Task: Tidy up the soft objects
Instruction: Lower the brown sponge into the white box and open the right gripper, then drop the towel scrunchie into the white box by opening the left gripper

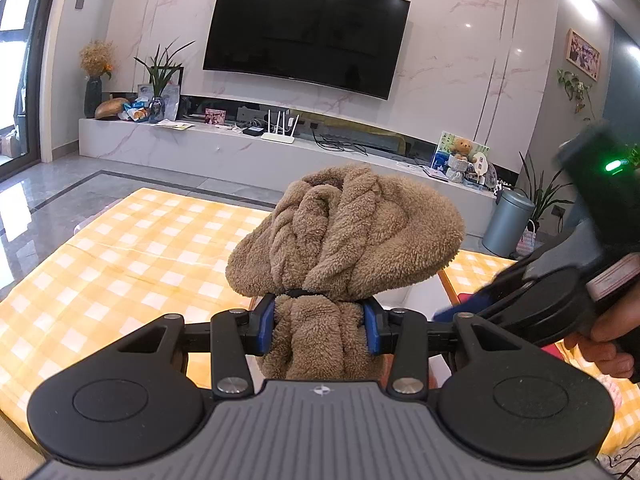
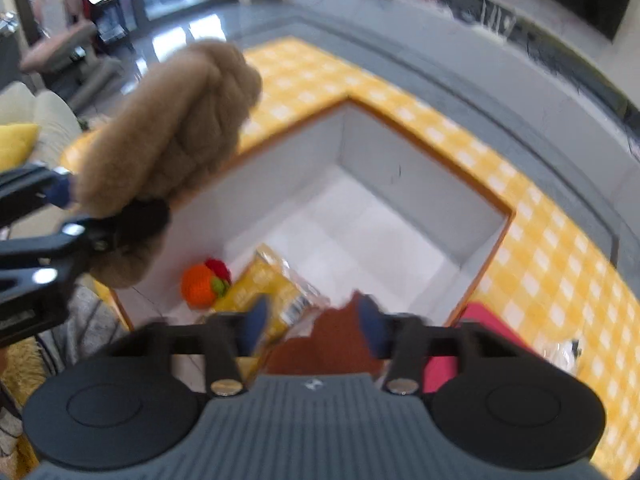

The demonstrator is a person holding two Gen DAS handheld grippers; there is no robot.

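My left gripper (image 1: 320, 320) is shut on a tan fleece bundle (image 1: 340, 232), pinched at its tied neck and held up above the yellow checked tablecloth (image 1: 120, 260). The right wrist view shows the same bundle (image 2: 168, 132) beside the left gripper (image 2: 96, 216), at the left rim of a white box (image 2: 400, 172) with an orange edge. My right gripper (image 2: 314, 322) points down into that box, blurred, its blue pads apart. A rust-brown soft thing (image 2: 332, 344) lies between them, and the left pad is clear of it. The right gripper (image 1: 460, 312) also shows at the right edge.
In the box lie an orange knitted fruit (image 2: 198, 284), a red one (image 2: 218, 268) and a yellow packet (image 2: 264, 284). A pink-red item (image 2: 480, 320) lies on the cloth by the box. A hand (image 1: 608, 340) holds the right gripper. A sofa cushion (image 2: 16, 140) is at the left.
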